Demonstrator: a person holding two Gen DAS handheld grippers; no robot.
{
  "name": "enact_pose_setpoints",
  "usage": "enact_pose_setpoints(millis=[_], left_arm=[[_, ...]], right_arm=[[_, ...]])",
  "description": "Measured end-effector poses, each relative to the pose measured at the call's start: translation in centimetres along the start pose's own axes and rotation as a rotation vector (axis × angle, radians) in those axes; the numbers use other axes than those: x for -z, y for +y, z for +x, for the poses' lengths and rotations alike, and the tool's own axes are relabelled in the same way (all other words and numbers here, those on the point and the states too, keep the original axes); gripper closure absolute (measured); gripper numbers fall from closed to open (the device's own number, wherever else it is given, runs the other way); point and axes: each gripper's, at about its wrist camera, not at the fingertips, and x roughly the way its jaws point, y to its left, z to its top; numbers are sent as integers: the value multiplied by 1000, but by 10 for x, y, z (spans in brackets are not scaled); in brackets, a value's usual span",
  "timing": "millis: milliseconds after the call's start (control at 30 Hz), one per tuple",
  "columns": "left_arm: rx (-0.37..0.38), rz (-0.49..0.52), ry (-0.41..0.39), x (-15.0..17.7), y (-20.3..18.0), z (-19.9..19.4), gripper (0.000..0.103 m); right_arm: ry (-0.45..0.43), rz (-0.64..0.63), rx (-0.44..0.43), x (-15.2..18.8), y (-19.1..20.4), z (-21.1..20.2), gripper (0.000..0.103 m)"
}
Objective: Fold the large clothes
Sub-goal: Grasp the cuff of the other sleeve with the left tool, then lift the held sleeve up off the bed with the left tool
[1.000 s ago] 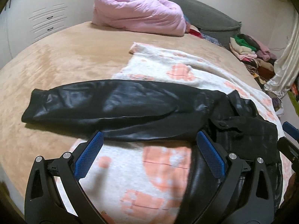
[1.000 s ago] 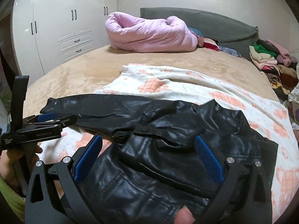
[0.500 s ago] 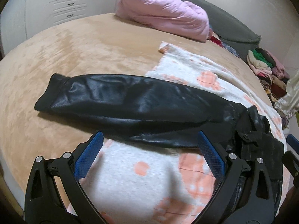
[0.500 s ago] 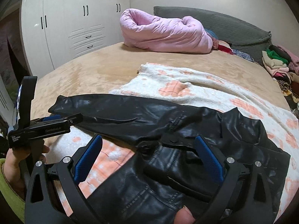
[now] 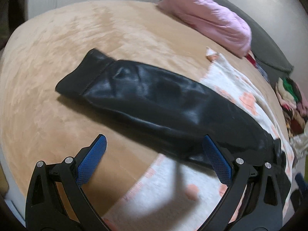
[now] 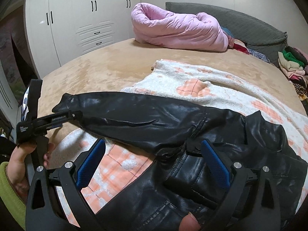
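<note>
On the bed, the black leather jacket looks heavy and slick; both claws, left and right, gape empty — the cuff seems the best grip.

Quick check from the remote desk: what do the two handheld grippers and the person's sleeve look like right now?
Both grippers are black plastic frames with silver screw heads and two fingers faced with blue textured pads. The left gripper and right gripper look alike from their own cameras. Seen from the right wrist view, the left one's black body carries small white lettering, too blurred to read. The person's left hand emerges from a yellow-green sleeve. No cables show.
</note>
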Motion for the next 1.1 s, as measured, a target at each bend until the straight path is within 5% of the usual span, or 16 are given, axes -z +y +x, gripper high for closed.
enact_pose_setpoints(millis=[400, 567, 667, 1100], left_arm=[[63, -255, -62, -23, 41, 21, 15], [46, -286, -70, -36, 49, 31, 83], [102, -269, -110, -38, 44, 20, 96], [288, -108, -322, -32, -7, -75, 103]], right_arm=[[-3, 80, -7, 14, -22, 2, 5], [-10, 117, 7, 20, -36, -6, 5], [-16, 140, 7, 24, -44, -10, 5], [3, 272, 40, 64, -82, -31, 5]])
